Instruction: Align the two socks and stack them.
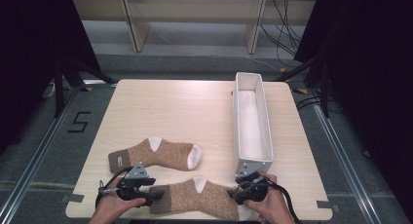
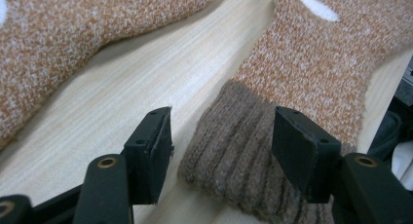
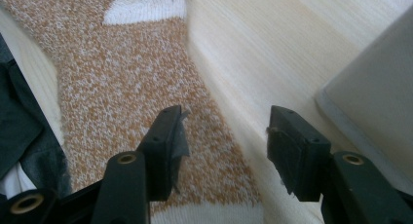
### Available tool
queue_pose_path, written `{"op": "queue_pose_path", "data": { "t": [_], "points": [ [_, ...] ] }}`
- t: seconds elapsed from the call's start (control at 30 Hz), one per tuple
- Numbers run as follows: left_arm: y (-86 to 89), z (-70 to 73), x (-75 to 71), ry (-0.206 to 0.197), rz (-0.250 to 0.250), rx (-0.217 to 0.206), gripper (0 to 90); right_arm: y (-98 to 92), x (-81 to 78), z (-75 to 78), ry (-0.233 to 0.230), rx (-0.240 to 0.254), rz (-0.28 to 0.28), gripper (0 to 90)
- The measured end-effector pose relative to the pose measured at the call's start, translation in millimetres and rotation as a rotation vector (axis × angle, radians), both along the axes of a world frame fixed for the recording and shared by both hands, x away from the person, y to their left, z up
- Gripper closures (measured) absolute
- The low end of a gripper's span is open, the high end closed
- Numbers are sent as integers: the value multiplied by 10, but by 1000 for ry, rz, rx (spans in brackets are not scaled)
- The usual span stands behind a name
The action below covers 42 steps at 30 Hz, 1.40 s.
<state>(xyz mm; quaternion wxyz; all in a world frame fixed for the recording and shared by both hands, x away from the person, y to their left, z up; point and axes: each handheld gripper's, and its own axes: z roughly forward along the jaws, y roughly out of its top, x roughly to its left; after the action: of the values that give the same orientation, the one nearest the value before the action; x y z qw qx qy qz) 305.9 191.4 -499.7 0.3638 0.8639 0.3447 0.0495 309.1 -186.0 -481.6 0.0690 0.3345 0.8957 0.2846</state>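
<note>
Two socks lie on a pale, light-grained wooden table (image 1: 195,102) — the near sock (image 1: 197,197) and the far sock (image 1: 156,155) are both speckled orange-brown with white heel and toe patches and darker brown ribbed cuffs. On the right stands a long white bin (image 1: 265,131) — both grippers are black.

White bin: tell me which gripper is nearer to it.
Right. The right gripper sits just below the white bin's near end, over the near sock's toe. The left gripper is at that sock's cuff, far across the table.
</note>
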Motion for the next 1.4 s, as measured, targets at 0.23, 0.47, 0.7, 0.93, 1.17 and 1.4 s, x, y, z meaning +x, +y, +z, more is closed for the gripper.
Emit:
{"op": "queue_pose_path", "data": {
  "t": [0.23, 0.47, 0.7, 0.93, 1.17, 1.4],
  "points": [
    [-49, -43, -38, -34, -28, 77, 435, -47, -10, -33, -2, -25, -10, 456],
    [-50, -59, -51, -36, -44, 72, 541, -33, -29, -92, 21, -37, 0, 469],
    [-31, -75, -39, -6, -38, 39, 666, -53, -36, -103, 38, -13, 11, 577],
    [-31, -59, -75, -73, -48, 40, 761, -59, -62, -70, 48, 7, 39, 820],
    [82, 137, -97, -131, -19, -42, 770, -35, -116, 196, -104, 37, 75, 842],
    [216, 302, -117, -140, 12, -85, 770, 98, -82, 422, -172, 43, 112, 846]
  ]
}}
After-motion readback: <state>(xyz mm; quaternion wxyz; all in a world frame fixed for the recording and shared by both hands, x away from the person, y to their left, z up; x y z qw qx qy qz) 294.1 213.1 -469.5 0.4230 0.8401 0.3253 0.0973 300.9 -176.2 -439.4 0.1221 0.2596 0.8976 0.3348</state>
